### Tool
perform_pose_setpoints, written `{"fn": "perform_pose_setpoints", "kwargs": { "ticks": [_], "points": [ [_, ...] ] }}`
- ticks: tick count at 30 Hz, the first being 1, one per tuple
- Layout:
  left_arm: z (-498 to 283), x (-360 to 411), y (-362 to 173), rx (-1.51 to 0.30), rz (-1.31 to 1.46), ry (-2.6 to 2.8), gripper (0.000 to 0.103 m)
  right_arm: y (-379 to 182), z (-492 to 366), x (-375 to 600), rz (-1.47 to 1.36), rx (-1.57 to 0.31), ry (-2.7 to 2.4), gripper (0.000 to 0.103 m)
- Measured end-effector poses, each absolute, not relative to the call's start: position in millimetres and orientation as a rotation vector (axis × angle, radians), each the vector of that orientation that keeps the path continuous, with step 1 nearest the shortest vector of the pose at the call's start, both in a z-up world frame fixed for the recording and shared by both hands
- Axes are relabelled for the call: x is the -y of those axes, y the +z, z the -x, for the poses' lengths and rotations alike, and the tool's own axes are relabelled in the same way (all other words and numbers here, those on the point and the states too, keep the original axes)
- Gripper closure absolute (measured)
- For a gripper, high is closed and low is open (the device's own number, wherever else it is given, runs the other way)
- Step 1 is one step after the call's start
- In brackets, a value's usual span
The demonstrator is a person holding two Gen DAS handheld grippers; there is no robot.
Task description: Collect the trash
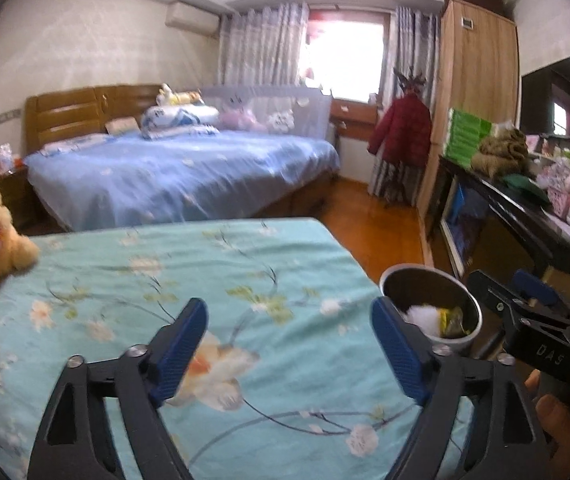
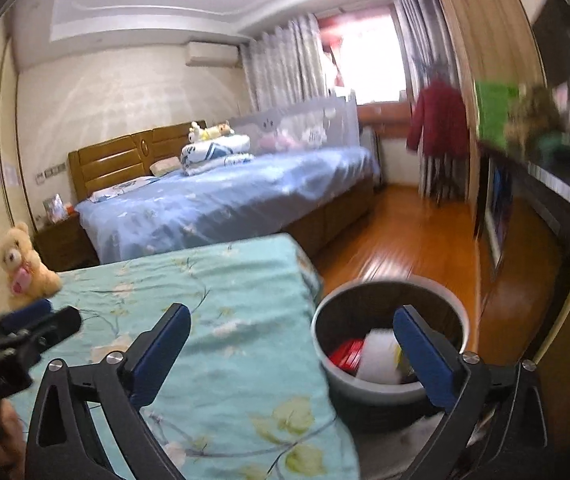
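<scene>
Left tool wide open and empty over floral bedsheet, right tool agape, empty beside trash bin

My left gripper stands wide, its blue pads far apart with nothing between them, tilted a little downward. My right gripper is spread just as wide and also empty, its pads clear of everything, pointing slightly down too. In the left view the right gripper shows at the right edge with a hand wrapped round its handle below, and in the right view the left gripper shows at the left edge.
</scene>
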State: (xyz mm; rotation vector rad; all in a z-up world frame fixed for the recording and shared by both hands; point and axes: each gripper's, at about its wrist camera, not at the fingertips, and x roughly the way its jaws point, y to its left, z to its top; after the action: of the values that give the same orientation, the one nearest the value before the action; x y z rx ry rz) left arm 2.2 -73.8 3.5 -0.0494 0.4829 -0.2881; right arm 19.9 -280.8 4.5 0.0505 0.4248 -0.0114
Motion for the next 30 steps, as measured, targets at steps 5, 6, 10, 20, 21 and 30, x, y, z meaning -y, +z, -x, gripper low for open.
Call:
{"fn": "perform_pose_setpoints", "kwargs": {
  "ticks": [5, 6, 10, 20, 21, 30],
  "points": [
    [11, 67, 9, -0.394, 0.039, -0.188, 0.001, 15, -30, 278, -0.036, -0.396, 0.004, 0.000],
    [13, 66, 9, -0.384, 0.033, -0.171, 0.001, 14, -33, 278, -0.048, -0.402, 0.014, 0.000],
    [14, 70, 2, -0.358, 0.013, -0.127, 0.001, 5, -37, 276, -0.066, -0.417, 0.040, 0.000],
    [8, 85, -9, -0.320, -0.050, -0.078, 0.001, -8, -40, 264, -0.069, -0.441, 0.071, 0.000],
    [8, 85, -10, -0.321, -0.047, -0.081, 0.001, -9, -39, 264, -0.069, -0.442, 0.071, 0.000],
    [1, 77, -9, -0.355, -0.022, -0.082, 0.001, -10, -41, 264, -0.077, -0.453, 0.075, 0.000]
  ]
}}
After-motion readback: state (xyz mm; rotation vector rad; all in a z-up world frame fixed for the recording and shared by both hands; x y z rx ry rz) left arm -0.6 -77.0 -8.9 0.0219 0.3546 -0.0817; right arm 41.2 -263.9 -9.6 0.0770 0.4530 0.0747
